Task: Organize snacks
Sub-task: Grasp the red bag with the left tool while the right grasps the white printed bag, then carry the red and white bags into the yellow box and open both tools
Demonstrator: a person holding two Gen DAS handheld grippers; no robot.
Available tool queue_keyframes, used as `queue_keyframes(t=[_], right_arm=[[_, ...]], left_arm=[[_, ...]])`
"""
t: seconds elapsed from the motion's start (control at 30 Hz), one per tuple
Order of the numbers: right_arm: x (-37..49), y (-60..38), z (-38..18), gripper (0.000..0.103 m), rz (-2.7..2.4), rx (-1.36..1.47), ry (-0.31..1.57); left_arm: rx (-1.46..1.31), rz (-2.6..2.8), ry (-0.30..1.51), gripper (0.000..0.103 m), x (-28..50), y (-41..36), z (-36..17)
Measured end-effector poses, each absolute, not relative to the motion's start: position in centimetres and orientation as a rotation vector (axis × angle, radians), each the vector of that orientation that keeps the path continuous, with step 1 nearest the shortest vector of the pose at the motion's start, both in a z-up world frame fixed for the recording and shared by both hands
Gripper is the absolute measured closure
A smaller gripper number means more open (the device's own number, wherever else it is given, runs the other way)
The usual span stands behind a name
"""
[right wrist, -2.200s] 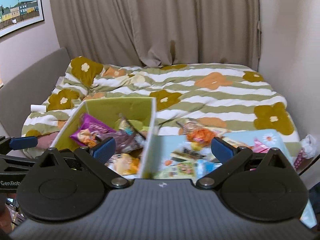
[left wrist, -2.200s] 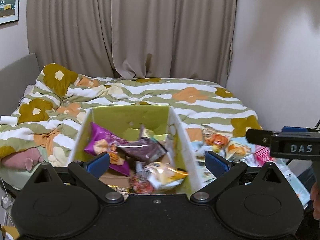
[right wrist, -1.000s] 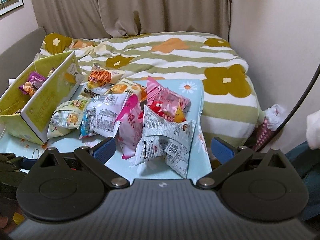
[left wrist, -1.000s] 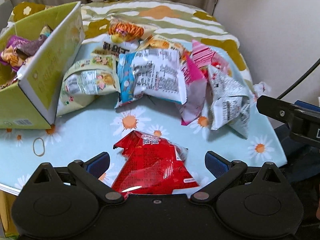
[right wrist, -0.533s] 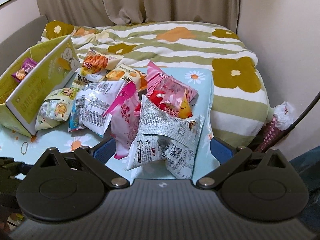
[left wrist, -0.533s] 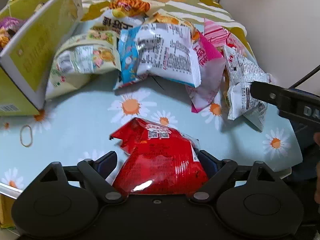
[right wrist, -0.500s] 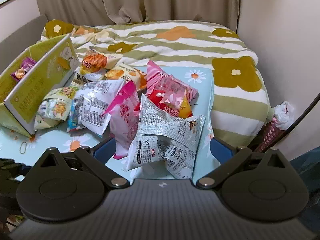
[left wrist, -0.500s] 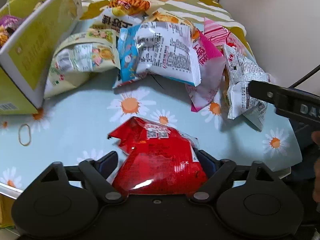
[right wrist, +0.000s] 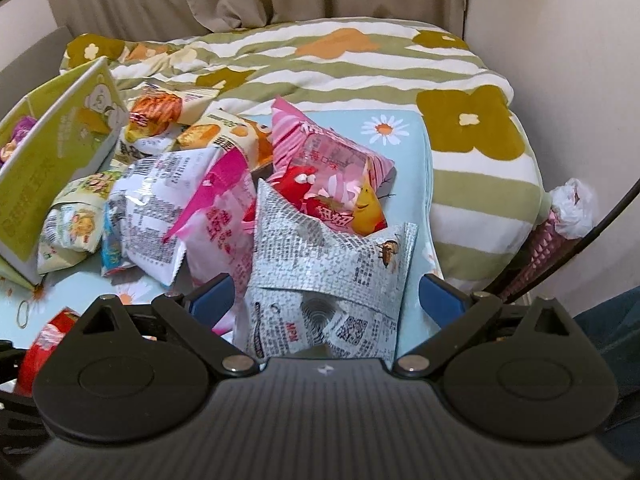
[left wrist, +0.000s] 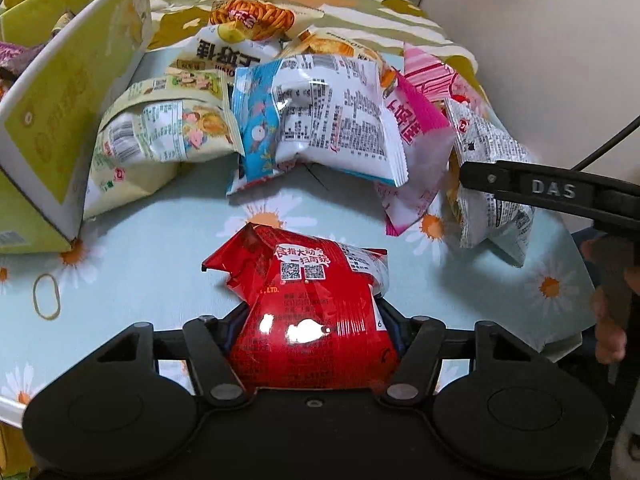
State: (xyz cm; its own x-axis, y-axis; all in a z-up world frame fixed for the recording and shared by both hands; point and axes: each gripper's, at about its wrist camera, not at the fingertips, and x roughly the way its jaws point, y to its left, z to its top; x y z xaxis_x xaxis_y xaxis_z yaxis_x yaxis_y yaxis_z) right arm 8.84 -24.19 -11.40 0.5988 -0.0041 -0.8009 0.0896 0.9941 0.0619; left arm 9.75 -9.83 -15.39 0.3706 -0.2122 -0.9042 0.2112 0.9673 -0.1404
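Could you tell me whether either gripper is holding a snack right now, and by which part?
The left gripper is shut on the red snack bag, pinching its near end. The right gripper holds nothing; its jaws are open around the grey printed bag.

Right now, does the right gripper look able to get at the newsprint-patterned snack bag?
Probably yes. The right gripper is open, with the newsprint-patterned bag between its fingers and nothing over the bag's near end. The pink bag crowds the left finger and might get pinched too.
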Motion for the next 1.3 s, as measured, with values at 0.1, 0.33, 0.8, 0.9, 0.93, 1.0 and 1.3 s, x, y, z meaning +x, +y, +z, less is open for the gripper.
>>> queue_keyframes(t=[0.1, 0.33, 0.8, 0.9, 0.93, 1.0, 1.3], right_arm=[[9.6, -24.3, -12.0, 0.0, -0.073, 0.113, 0.94], [10.5, -24.3, -13.2, 0.0, -0.089, 0.143, 0.962], [8.7, -24.1, -11.8, 0.018, -0.102, 0.146, 0.918], [8.0, -24.1, -11.1, 0.022, -0.091, 0.15, 0.905], [7.8, -24.1, -10.9, 0.023, -0.087, 0.151, 0.902], [7.3, -24.1, -10.4, 0.024, -0.078, 0.155, 0.894], [4.7, -23.2, -6.3, 0.025, -0.029, 0.163, 0.827]], left_arm=[[0.008, -0.285, 1.156, 0.036, 10.1, -9.6, -15.4], [0.047, -0.329, 1.131, 0.037, 11.2, -9.5, -15.3], [0.024, -0.317, 1.061, 0.041, 9.8, -8.8, -13.5], [0.013, -0.304, 1.027, 0.041, 9.2, -8.6, -12.4], [0.008, -0.299, 1.014, 0.041, 8.9, -8.5, -11.9], [-0.001, -0.289, 0.988, 0.041, 8.4, -8.3, -10.9], [-0.068, -0.243, 0.869, 0.041, 6.5, -6.8, -5.8]])
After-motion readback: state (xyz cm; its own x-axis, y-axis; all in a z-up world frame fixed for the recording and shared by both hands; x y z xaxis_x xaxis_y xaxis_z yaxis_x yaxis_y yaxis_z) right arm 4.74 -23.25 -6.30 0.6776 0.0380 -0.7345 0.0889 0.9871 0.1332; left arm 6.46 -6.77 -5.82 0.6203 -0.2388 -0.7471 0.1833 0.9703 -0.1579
